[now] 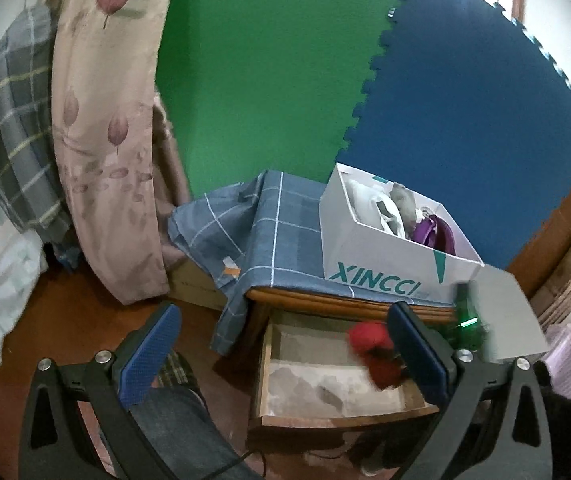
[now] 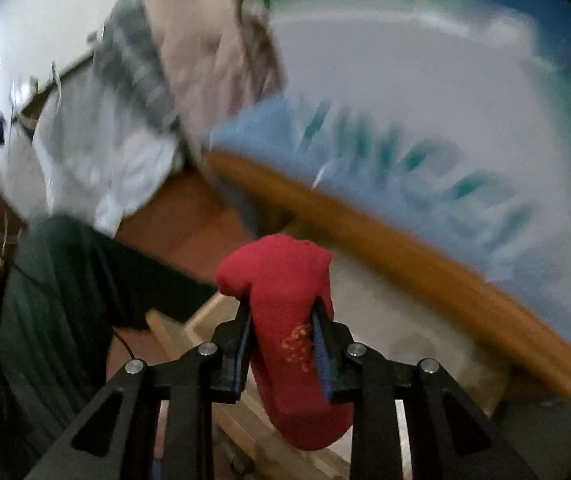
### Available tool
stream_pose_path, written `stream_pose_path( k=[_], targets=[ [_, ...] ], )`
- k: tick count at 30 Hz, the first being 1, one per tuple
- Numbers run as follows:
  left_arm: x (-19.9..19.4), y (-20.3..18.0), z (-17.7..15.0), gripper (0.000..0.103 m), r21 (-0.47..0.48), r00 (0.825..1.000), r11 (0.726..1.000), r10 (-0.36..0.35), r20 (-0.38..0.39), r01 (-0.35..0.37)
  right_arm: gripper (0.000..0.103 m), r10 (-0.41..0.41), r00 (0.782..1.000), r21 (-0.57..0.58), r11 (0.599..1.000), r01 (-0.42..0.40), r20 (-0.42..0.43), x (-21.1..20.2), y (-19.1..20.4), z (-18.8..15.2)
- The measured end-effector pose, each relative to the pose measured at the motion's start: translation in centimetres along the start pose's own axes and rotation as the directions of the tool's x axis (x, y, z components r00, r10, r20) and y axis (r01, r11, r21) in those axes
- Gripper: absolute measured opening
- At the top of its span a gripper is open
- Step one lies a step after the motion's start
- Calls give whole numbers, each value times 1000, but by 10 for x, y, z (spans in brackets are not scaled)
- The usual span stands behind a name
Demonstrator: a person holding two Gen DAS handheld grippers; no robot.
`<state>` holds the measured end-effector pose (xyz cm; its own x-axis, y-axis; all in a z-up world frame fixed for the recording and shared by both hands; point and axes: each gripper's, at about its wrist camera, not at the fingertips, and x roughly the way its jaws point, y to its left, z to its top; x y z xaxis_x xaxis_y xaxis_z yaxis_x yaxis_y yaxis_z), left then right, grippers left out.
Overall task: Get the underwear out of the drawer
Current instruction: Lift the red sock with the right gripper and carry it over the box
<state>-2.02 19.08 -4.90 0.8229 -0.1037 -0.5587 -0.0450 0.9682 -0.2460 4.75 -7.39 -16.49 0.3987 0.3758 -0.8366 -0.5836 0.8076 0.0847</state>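
The wooden drawer (image 1: 265, 376) stands pulled open under a nightstand, its pale liner bare on the left. My right gripper (image 2: 283, 312) is shut on the red underwear (image 2: 289, 304), a rolled red piece with a small gold print, held above the drawer (image 2: 385, 320). In the left wrist view the red underwear (image 1: 369, 340) is a blur over the drawer's right side, with the right gripper's grey body (image 1: 505, 312) beside it. My left gripper (image 1: 285, 320) is open and empty, above and in front of the drawer.
A white XINCCI box (image 1: 381, 256) with folded clothes sits on the nightstand's blue checked cloth (image 1: 277, 236). A floral curtain (image 1: 105, 120) and bedding hang at the left. Green and blue foam mats (image 1: 465, 120) cover the wall. A person's leg (image 1: 181, 420) is near the drawer front.
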Motion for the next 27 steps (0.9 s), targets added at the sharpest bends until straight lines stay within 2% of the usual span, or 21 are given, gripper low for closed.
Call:
stream_pose_path(
  k=[3, 6, 14, 19, 24, 27],
  targets=[
    [1, -20, -3, 102, 52, 1000, 998, 20, 1, -20, 27, -73, 989, 44, 997, 68, 125, -59, -6, 8],
    [3, -34, -11, 102, 67, 1000, 998, 4, -16, -3, 27, -142, 969, 72, 989, 130, 203, -105, -9, 15],
    [8, -51, -34, 102, 4, 999, 1000, -10, -47, 10, 27, -279, 887, 137, 960, 245, 367, -219, -8, 41],
    [6, -56, -43, 102, -34, 999, 999, 16, -34, -17, 27, -346, 837, 138, 938, 318, 423, -257, 8, 65],
    [6, -54, -53, 102, -25, 998, 999, 44, -36, -45, 27, -412, 794, 174, 911, 374, 447, -272, 13, 88],
    [5, -52, -58, 102, -11, 997, 997, 77, -29, -77, 27, -449, 758, 202, 893, 403, 474, -279, 17, 105]
  ],
)
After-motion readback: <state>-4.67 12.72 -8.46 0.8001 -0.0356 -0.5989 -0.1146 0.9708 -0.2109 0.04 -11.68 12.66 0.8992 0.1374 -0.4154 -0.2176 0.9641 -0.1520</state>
